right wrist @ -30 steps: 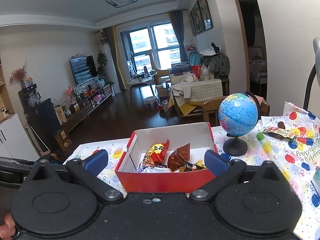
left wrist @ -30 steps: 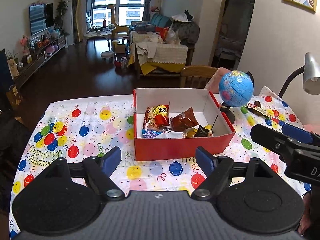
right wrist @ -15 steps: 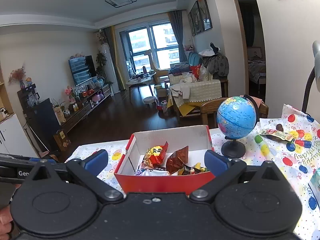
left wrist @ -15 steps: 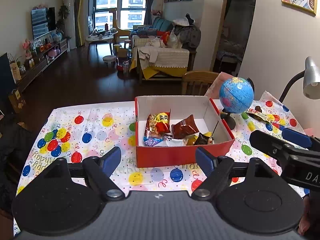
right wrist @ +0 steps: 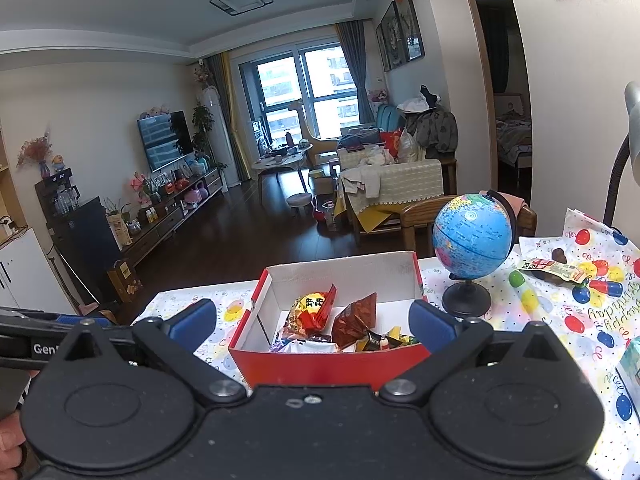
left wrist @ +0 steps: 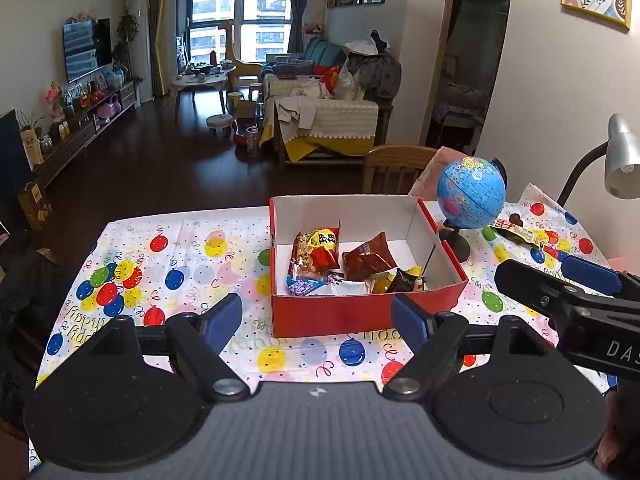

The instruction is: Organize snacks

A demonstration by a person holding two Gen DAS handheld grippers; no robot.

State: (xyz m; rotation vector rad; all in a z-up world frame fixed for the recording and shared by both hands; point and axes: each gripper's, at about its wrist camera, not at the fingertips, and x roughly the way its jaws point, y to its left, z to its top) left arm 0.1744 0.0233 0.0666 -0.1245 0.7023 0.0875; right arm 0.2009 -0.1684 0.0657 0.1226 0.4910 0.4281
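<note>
Both tongs (left wrist: 316, 322) (right wrist: 312, 326) drawn back, spread, empty; one red box (left wrist: 360, 314), two upright snack bags (left wrist: 316, 250), one globe (left wrist: 470, 194)

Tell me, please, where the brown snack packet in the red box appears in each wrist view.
Left wrist: brown snack packet sits centre, right of the yellow-red bag.
Right wrist: brown snack packet sits centre, low.
Shared landmark: the globe, right of the red box.

one red box (left wrist: 360, 312) is seen, one globe (left wrist: 471, 194), one desk lamp (left wrist: 620, 160), and one snack wrapper (left wrist: 516, 233) outside the box.
</note>
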